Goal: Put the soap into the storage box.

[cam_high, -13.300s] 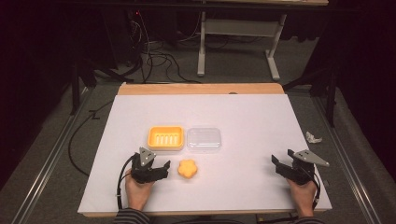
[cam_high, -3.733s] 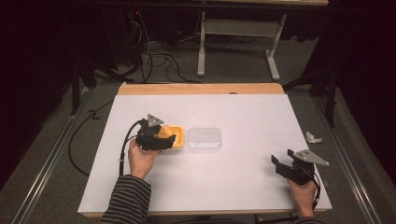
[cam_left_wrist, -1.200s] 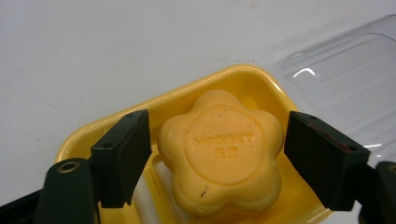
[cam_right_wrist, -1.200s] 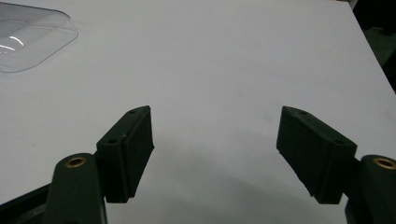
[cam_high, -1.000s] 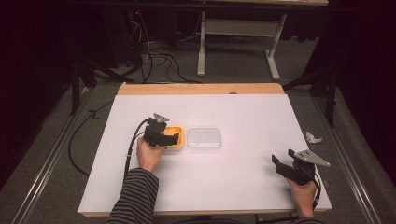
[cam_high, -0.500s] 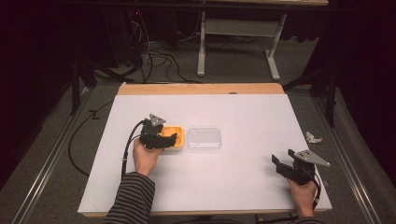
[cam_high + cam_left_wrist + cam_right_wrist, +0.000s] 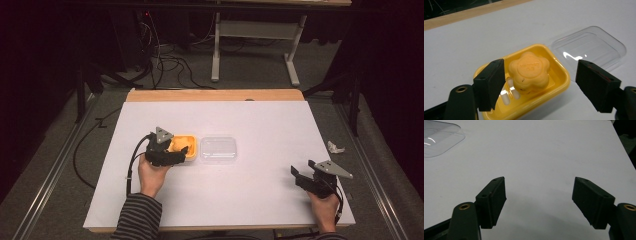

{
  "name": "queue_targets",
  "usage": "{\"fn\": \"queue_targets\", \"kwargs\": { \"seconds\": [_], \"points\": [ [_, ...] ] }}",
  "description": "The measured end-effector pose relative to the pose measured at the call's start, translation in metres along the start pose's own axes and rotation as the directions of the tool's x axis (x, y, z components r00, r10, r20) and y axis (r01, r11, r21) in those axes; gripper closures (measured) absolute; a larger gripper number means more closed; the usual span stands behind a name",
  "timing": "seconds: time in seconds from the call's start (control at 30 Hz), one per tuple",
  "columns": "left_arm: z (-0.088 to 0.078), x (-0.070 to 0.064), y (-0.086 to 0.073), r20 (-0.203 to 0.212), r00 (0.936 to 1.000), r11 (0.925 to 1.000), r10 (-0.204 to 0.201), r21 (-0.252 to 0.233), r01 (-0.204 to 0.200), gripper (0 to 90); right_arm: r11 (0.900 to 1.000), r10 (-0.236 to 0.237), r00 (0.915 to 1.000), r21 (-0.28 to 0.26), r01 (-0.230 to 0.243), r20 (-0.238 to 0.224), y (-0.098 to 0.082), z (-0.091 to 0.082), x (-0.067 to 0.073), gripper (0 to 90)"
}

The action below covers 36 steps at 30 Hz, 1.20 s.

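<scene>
The soap (image 7: 529,72) sits in the yellow dish (image 7: 560,82), between the spread jaws of the left hand-held gripper (image 7: 541,82), which grips nothing; the clear lid (image 7: 218,148) lies just beside the dish, far nearer this hand; the right hand-held gripper (image 7: 539,200) gapes empty over the worktop (image 7: 270,120).

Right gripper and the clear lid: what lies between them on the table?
Nothing: the high view shows bare white table between the right gripper and the clear lid.

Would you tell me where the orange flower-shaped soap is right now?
In the left gripper view, the soap lies in the yellow dish, between the open left gripper jaws, the clear lid beside it.
</scene>
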<state>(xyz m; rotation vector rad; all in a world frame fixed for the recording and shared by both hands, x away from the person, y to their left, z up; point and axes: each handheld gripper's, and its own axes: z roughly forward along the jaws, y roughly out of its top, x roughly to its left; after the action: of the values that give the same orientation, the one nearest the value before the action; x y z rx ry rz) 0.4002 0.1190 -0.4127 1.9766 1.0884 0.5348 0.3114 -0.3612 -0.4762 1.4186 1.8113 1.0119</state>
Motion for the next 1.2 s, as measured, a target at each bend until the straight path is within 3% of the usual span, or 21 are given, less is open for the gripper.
{"fn": "queue_targets", "kwargs": {
  "seconds": [0.4, 0.77, 0.9, 1.2],
  "points": [
    [-0.018, 0.001, -0.009, 0.015, 0.9997, 0.9995, -0.016, -0.028, 0.017, 24.1, 1.0, 0.006, 1.0, 0.004, -0.006, 0.001, 0.0, 0.0, 0.0, 27.5],
    [-0.034, -0.001, -0.022, 0.038, 0.9973, 0.9955, -0.063, -0.069, 0.065, 23.8, 1.0, 0.011, 0.9999, -0.002, -0.011, -0.005, 0.0, 0.0, -0.001, 27.7],
    [-0.038, -0.003, -0.029, 0.03, 0.9982, 0.9968, -0.051, -0.06, 0.053, 23.7, 1.0, 0.014, 0.9999, -0.002, -0.014, -0.004, 0.0, 0.0, -0.002, 27.7],
    [-0.046, -0.004, -0.034, 0.04, 0.9971, 0.9952, -0.064, -0.072, 0.067, 23.6, 1.0, 0.014, 0.9999, 0.003, -0.014, -0.005, 0.0, 0.0, -0.001, 27.9]
  ]
}}
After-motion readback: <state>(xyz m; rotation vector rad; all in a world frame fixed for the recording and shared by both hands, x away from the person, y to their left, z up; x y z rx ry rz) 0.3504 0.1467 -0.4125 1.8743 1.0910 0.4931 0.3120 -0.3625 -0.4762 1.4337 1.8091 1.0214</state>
